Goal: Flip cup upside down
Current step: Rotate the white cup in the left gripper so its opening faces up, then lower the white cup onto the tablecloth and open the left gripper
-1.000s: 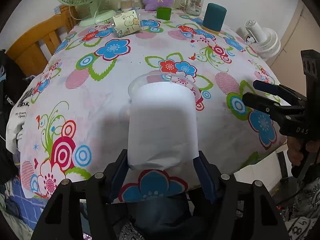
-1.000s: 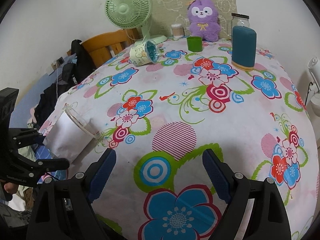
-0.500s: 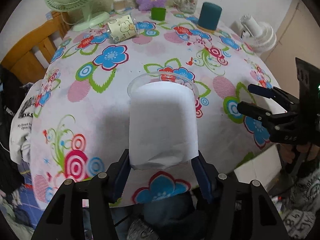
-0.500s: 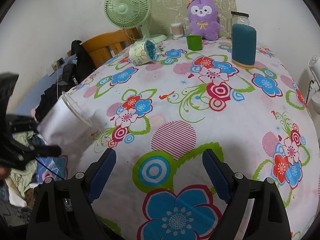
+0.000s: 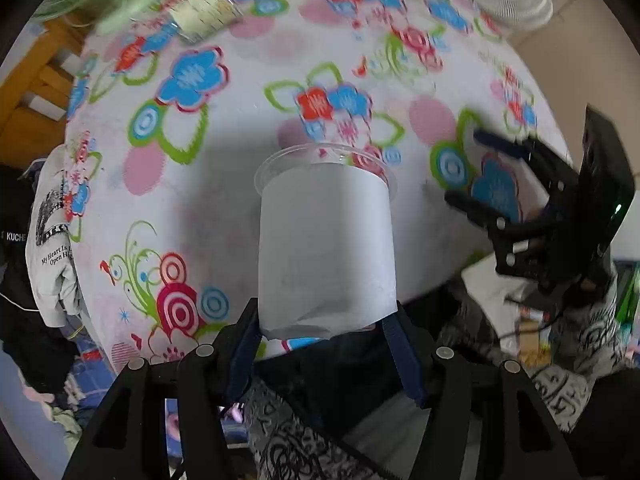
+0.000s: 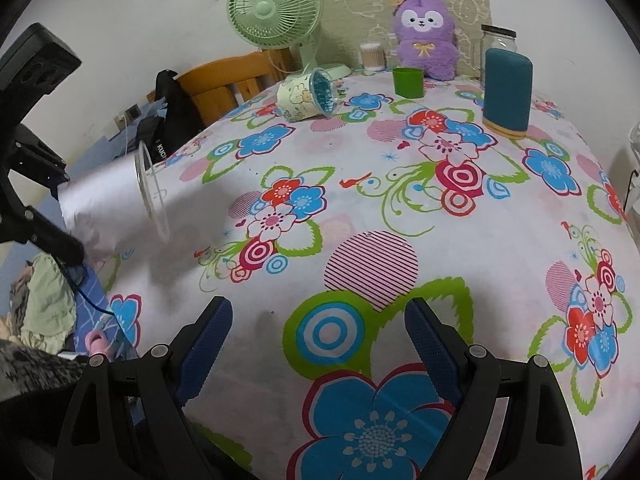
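Observation:
My left gripper (image 5: 326, 334) is shut on the base of a clear plastic cup (image 5: 326, 240) wrapped in white paper. The cup lies along the fingers, its open rim pointing away over the flowered tablecloth (image 5: 224, 184). In the right wrist view the cup (image 6: 108, 208) hangs in the air at the table's left edge, tilted with its mouth slightly downward. My right gripper (image 6: 318, 338) is open and empty above the near part of the table, and it also shows in the left wrist view (image 5: 472, 168) at the right.
At the back of the table lie a tipped patterned cup (image 6: 308, 96), a green cup (image 6: 407, 82), a teal cylinder (image 6: 507, 94), a glass jar (image 6: 498, 44), a purple plush (image 6: 426, 36) and a green fan (image 6: 274, 4). A wooden chair (image 6: 228, 80) with clothes stands at the left.
My left gripper has lifted the cup higher and tipped its mouth downward toward the table. The right gripper has stayed in place, open.

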The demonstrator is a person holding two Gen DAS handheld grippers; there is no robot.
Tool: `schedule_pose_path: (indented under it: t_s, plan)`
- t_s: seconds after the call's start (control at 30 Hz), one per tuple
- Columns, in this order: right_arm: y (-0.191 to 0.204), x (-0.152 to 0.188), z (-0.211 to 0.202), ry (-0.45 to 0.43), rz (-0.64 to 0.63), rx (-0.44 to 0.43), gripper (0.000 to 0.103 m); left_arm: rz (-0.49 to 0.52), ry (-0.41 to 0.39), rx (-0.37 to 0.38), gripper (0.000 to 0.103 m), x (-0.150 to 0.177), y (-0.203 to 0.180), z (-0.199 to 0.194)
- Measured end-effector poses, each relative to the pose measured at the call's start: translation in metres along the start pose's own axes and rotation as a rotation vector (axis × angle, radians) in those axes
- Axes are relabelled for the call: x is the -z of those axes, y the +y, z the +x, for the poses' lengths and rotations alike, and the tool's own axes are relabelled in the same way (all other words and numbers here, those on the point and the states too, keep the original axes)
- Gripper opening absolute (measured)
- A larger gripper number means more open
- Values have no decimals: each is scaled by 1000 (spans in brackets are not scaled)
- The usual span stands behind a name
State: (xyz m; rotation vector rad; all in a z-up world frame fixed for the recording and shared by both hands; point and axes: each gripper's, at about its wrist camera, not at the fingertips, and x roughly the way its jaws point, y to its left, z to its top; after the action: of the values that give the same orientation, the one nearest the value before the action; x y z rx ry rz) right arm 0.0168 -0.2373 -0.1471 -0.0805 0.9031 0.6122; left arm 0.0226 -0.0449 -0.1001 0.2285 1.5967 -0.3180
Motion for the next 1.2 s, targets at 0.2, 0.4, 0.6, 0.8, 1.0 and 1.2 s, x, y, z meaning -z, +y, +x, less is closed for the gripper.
schedule_pose_path:
  t_s: [0.2, 0.4, 0.6, 0.8, 1.0, 1.2]
  plan:
    - [-1, -1, 0, -9, 1, -6, 90, 28, 142, 29, 63, -11, -8, 9]
    - [0, 0, 2, -10, 6, -13, 90, 61, 211, 11, 63, -27, -15, 17]
    - [-4, 0, 4, -11, 13, -14, 90, 66, 220, 6, 64, -41, -23, 20]
    - [-9, 0, 5, -14, 28, -14, 90, 67, 194, -4, 66, -54, -26, 22]
    - [-13, 1, 5, -14, 36, -14, 90, 63, 173, 4, 66, -63, -23, 19]
    - [-14, 1, 6, -16, 37, -14, 90, 55, 119, 13, 68, -71, -21, 12]
